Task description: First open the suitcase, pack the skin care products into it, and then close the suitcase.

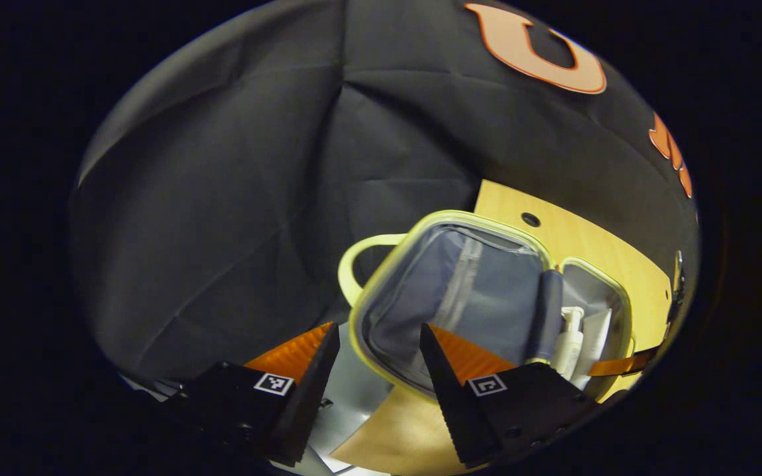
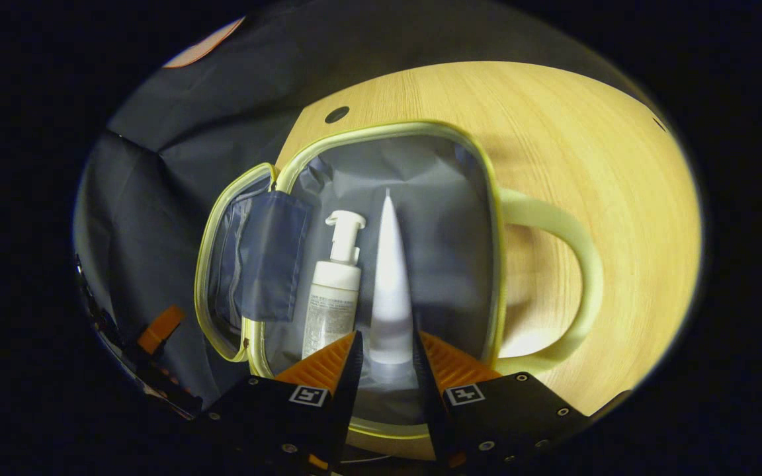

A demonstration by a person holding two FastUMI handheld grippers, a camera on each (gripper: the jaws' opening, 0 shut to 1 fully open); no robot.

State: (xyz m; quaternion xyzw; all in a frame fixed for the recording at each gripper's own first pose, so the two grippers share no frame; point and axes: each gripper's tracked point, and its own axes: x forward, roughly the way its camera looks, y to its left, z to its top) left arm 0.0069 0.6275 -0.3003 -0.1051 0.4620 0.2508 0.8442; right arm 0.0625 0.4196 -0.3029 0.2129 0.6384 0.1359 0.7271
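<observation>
- Wooden tabletop (image 2: 573, 132) under a dark cloth wall; suitcase (image 2: 381, 129) lies open on it, lid flopped to one side.
- Right gripper (image 2: 384, 347) fingers pinch the cap end of a white tube (image 2: 389, 264), held over the main compartment beside a pump bottle (image 2: 335, 291) already lying inside.
- Left gripper (image 1: 378, 344) fingers wide apart, holding nothing, hovering near the lid rim.
- Risk: tube released high could roll onto the bottle or catch the rim.
- Right gripper view gives the tube's grip; left gripper view gives the lid (image 1: 460, 284) lining and its zip pocket.
</observation>
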